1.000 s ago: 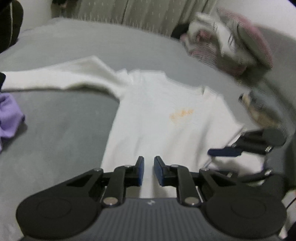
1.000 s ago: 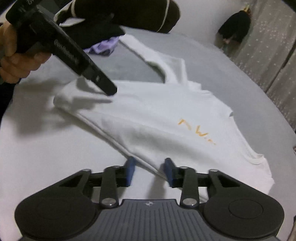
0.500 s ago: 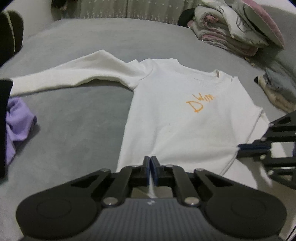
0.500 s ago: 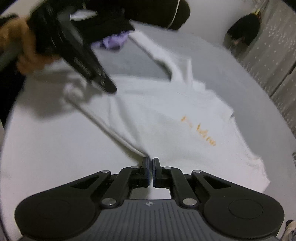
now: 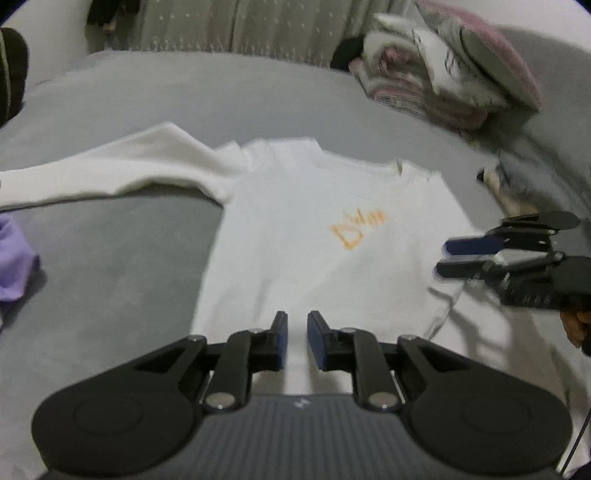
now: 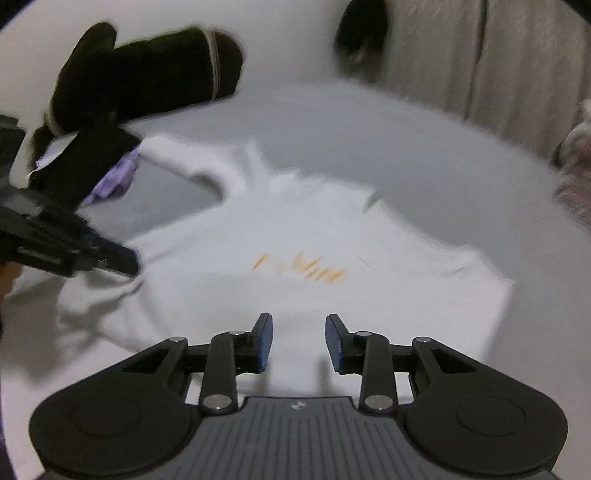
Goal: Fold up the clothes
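A white long-sleeved sweatshirt [image 5: 317, 236] with orange lettering lies flat on the grey bed, one sleeve [image 5: 110, 173] stretched out to the left. It also shows in the right wrist view [image 6: 332, 258]. My left gripper [image 5: 297, 339] is open and empty over the shirt's bottom hem. My right gripper [image 6: 299, 341] is open and empty over the shirt's side edge. The right gripper also shows in the left wrist view [image 5: 465, 254], at the shirt's right edge. The left gripper also shows in the right wrist view [image 6: 110, 258].
A purple garment [image 5: 14, 258] lies at the left. Folded bedding and pillows [image 5: 443, 77] are piled at the back right. A dark garment [image 6: 147, 77] lies beyond the sleeve. Curtains [image 5: 229, 26] hang behind the grey bed [image 5: 110, 288].
Both grippers were open a second ago, shut half a second ago at the shirt's edges, and are open again now. The views have shifted slightly.
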